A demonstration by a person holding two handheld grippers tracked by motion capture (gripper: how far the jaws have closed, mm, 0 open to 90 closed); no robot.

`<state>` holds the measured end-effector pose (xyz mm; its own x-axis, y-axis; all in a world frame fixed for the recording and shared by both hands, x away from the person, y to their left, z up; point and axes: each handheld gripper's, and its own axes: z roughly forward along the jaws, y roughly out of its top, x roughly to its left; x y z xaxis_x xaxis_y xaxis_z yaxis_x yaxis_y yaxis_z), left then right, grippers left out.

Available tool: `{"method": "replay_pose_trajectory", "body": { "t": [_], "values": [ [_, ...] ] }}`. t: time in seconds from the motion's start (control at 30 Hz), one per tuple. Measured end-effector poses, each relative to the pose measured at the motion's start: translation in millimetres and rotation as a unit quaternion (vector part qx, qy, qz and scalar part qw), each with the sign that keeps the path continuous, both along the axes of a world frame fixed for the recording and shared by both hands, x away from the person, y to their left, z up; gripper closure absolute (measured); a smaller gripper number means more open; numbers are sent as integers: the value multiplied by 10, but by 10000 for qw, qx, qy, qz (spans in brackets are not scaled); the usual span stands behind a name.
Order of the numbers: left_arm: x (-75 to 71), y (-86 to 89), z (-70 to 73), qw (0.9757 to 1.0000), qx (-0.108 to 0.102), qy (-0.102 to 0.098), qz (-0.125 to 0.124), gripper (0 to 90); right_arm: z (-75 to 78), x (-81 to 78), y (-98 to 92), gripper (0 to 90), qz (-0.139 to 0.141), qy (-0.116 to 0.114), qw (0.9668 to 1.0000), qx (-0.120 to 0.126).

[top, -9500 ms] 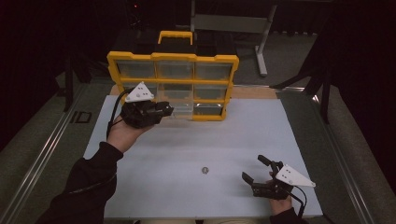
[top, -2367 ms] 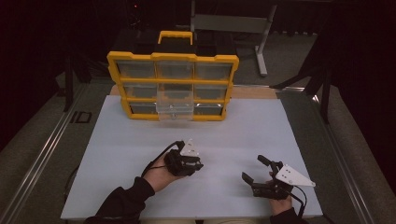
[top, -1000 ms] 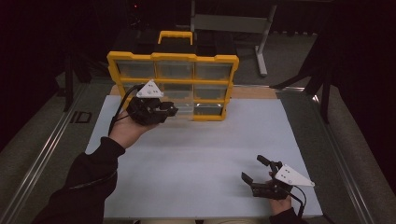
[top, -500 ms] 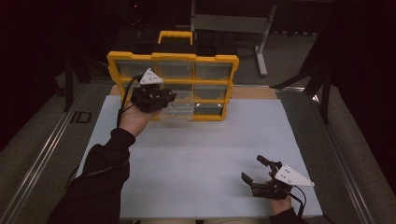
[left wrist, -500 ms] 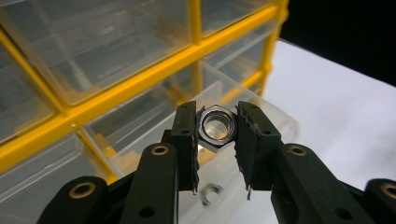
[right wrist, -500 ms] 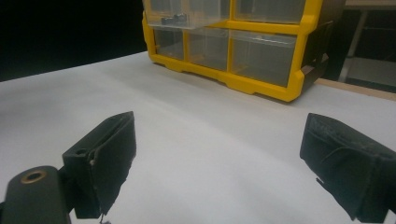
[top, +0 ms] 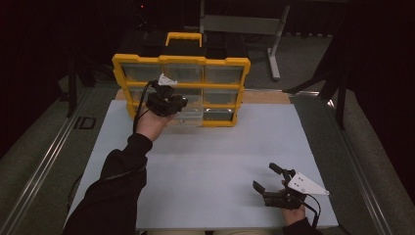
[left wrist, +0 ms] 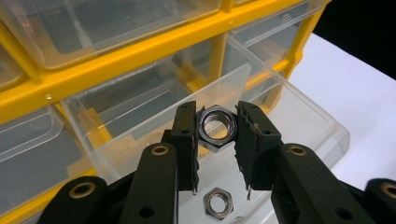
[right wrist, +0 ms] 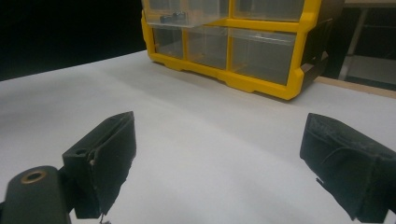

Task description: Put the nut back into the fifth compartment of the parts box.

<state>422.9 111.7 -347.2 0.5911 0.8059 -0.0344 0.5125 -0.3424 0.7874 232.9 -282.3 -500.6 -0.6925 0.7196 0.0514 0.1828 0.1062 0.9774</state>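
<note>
In the high view, the left tool (top: 169, 100) was seen raised at the front of the yellow organiser (top: 181, 88), over a clear drawer (top: 188, 116) pulled out from its lower middle; what it carried could not be made out there. In the left tool view, a steel hex nut (left wrist: 216, 126) was seen clamped between the two pads (left wrist: 184, 135), held above the open drawer. The nut's bore was pointed along the line of sight, toward the camera, its flats pressed by the pads on either side. A second nut (left wrist: 219, 203) was seen lying flat on the drawer floor below, bore upward. The neighbouring drawers looked shut; their contents could not be told.

The right tool (top: 274, 183) was seen in the high view resting on the white desk (top: 220, 147) near its front edge, well apart from the organiser. In the right tool view its jaws were spread wide with nothing between them.
</note>
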Motion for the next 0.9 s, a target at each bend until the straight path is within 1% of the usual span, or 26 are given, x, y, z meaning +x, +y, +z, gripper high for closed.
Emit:
{"method": "replay_pose_trajectory", "body": {
  "t": [0.03, 0.13, 0.27, 0.37, 0.43, 0.47, 0.53, 0.57, 0.6, 0.63, 0.7, 0.77, 0.8, 0.9],
  "values": [
    [13, -5, 3, 10000, 11, 64, -21, 702, -1, 0, 0, 106, 2, -2, 10000, 0],
    [36, -29, 14, 9996, 182, 170, -91, 701, -7, 7, -3, 106, -3, 19, 10000, -9],
    [65, -38, 26, 9986, 350, 316, -221, 701, -6, 7, -1, 106, -2, 21, 10000, -15],
    [67, -66, 26, 9982, 467, 292, -229, 700, -7, 7, -4, 106, -4, 35, 10000, -5],
    [74, -59, 29, 9983, 433, 316, -222, 696, -8, 8, -3, 106, -3, 37, 10000, -11],
    [80, -45, 30, 9987, 307, 338, -212, 685, -8, 8, -3, 106, -2, 35, 10000, -10],
    [84, -28, 35, 9993, 202, 292, -89, 532, -6, 8, -4, 106, 0, 30, 10000, -9],
    [86, -19, 35, 9994, 113, 301, -117, 496, -5, 7, -6, 106, -4, 29, 10000, -2],
    [84, -11, 40, 9996, 107, 267, -64, 457, -5, 7, -7, 106, -6, 28, 10000, -4],
    [81, -6, 46, 9996, 89, 249, -30, 398, -4, 6, -8, 106, -10, 34, 10000, -2],
    [68, 11, 68, 9998, 23, 195, 27, 327, -3, 6, -9, 106, -7, 23, 10000, -1],
    [56, 31, 96, 9998, -60, 173, 15, 267, -5, 7, -9, 106, -13, 33, 10000, 2],
    [45, 44, 115, 9998, -139, 152, 12, 242, -5, 7, -9, 106, -10, 40, 10000, 4],
    [9, 65, 152, 9996, -246, 114, -75, 190, -3, 6, -10, 106, -9, 26, 10000, -1]
  ]
}}
